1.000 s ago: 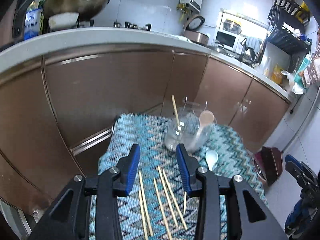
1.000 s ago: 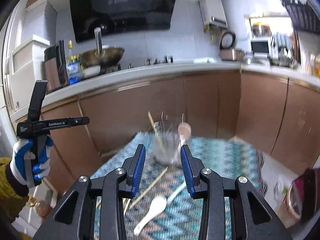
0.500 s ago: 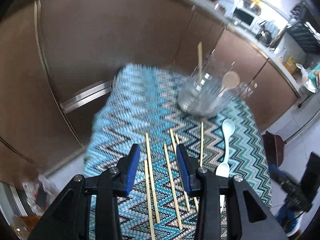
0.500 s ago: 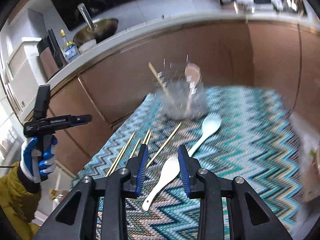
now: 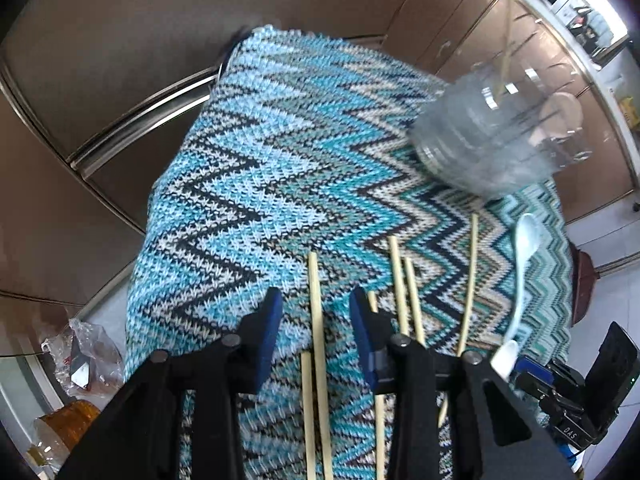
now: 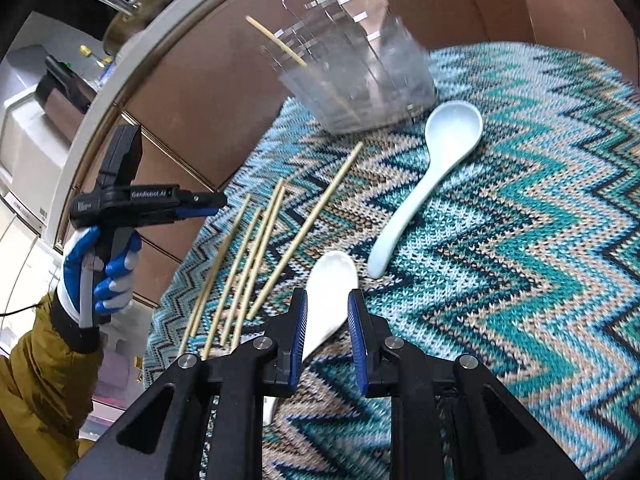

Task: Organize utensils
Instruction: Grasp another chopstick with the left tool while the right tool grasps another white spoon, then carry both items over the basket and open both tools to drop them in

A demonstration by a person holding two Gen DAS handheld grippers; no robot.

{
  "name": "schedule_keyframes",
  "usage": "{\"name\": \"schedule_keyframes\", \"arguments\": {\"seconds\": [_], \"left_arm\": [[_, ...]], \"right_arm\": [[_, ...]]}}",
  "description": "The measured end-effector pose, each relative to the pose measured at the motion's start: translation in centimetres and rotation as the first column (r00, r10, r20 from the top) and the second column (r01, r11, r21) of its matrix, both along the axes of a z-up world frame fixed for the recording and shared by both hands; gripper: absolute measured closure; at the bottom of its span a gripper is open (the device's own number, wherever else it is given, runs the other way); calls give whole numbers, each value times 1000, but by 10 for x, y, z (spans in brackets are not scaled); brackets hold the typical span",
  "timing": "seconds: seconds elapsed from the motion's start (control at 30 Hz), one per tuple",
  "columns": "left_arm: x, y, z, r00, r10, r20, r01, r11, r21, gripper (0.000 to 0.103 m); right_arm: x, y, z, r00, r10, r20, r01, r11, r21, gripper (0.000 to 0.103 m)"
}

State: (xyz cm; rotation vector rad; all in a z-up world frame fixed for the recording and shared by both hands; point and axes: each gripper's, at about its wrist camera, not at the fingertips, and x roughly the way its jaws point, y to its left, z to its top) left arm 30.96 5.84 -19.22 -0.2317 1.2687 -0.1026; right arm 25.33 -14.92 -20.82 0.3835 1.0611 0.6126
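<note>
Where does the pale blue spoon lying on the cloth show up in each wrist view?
Left wrist: the blue spoon is at the right edge, bowl toward the clear holder, handle running down.
Right wrist: it lies upper centre-right, bowl just below the holder, handle slanting down-left.
Shared landmark: the holder, with one chopstick standing in it.

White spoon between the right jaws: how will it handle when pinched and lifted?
White spoon looks glazed, so likely slippery in the closing right gripper. Probably rigid and breakable if dropped. Its bowl outweighs the handle, so it may pivot; the knit cloth should limit sliding.
</note>
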Motion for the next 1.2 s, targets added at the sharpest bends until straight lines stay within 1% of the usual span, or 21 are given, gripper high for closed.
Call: {"name": "schedule_keyframes", "arguments": {"seconds": [0.03,0.1,0.2,0.3,0.37,0.4,0.5,0.6,0.7,0.77,0.83,0.87,0.93,0.97,1.07,1.13,1.2], "left_arm": [[3,-1,-3,1000,-3,-8,3,1000,3,79],[7,-6,-8,999,-20,-25,20,1000,11,87],[10,-12,-14,998,-32,-49,33,999,23,93],[12,-16,-19,997,-35,-64,37,999,39,97],[12,-17,-20,998,-31,-63,34,999,42,98],[11,-18,-19,998,-30,-58,32,999,41,98],[3,-20,-15,999,-33,-34,34,998,43,98],[-8,-21,-4,1000,-28,7,28,999,23,98],[-21,-20,16,996,-18,84,18,1000,-1,98],[-31,-15,36,987,-9,159,18,998,-59,98],[-40,-15,55,974,-5,225,25,996,-86,98],[-46,-16,70,963,-7,271,34,995,-97,98],[-53,-21,93,943,-8,333,47,993,-107,98],[-57,-24,107,929,-12,370,56,992,-110,98],[-65,-32,155,870,-27,492,90,990,-105,98],[-65,-37,177,840,-28,542,104,988,-111,98],[-61,-43,202,801,-21,598,113,987,-117,98]], "right_arm": [[3,2,-2,1000,6,-11,-6,1000,-3,82],[8,4,-7,999,17,-28,-17,1000,-7,84],[17,7,-13,998,30,-46,-30,999,-11,87],[24,11,-18,997,45,-69,-47,999,-19,91],[27,12,-20,996,51,-79,-53,998,-24,95],[29,12,-21,995,54,-81,-56,998,-21,96],[27,13,-17,996,65,-62,-67,997,-37,96],[19,13,-10,998,63,-31,-65,996,-64,96],[7,8,5,998,54,15,-52,995,-89,96],[-1,5,15,998,43,46,-38,994,-106,97],[-9,0,29,996,28,85,-17,992,-121,98],[-12,-1,37,994,19,104,-5,992,-128,98],[-15,-1,56,988,-2,158,26,988,-155,98],[-15,-2,67,983,-11,185,43,985,-168,98],[-17,-6,106,958,-40,282,96,978,-185,98],[-15,-6,135,934,-53,353,130,972,-197,98],[-11,-6,162,905,-67,420,163,967,-196,98]]}}
